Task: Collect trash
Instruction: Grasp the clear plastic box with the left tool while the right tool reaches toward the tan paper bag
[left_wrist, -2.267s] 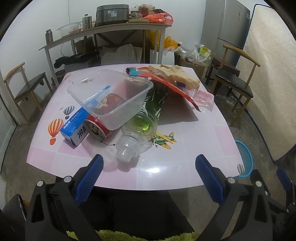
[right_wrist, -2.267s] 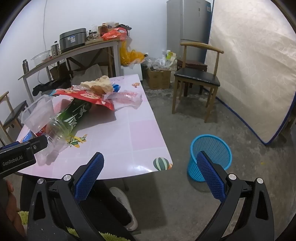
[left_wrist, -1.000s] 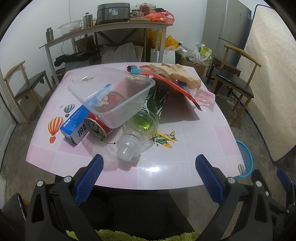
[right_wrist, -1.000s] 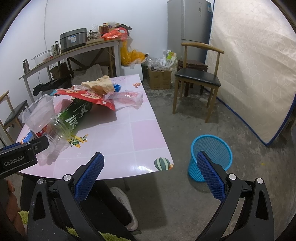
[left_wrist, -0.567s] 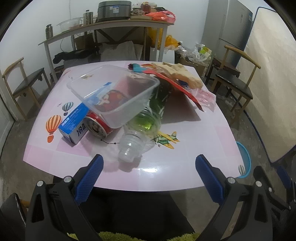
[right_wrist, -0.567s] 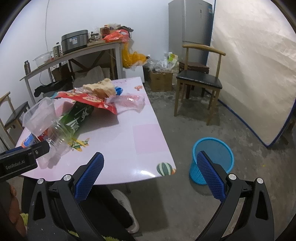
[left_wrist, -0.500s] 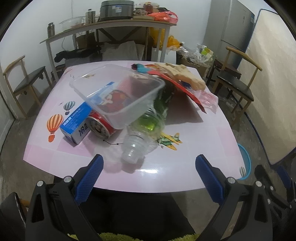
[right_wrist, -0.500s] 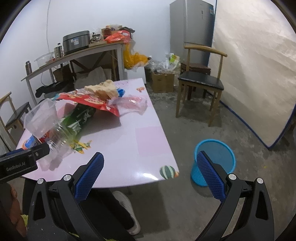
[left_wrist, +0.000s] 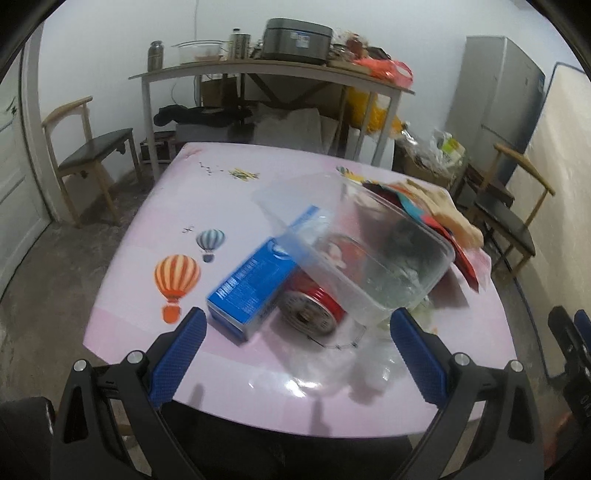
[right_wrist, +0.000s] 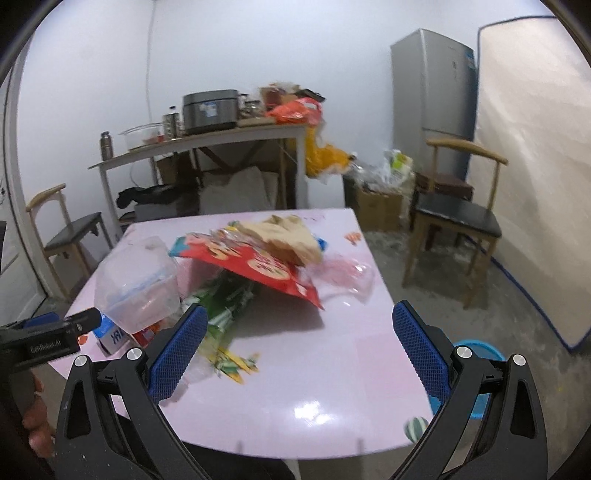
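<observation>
Your left gripper (left_wrist: 295, 347) & right gripper (right_wrist: 295, 343): fingers wide apart, holding nothing, over pink table (right_wrist: 332, 369) w/ trash pile; clear tub (left_wrist: 354, 243) atop red can (left_wrist: 312, 310)

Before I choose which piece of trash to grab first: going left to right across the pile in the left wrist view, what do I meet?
Blue carton → red can → clear plastic tub → red snack wrapper.
</observation>
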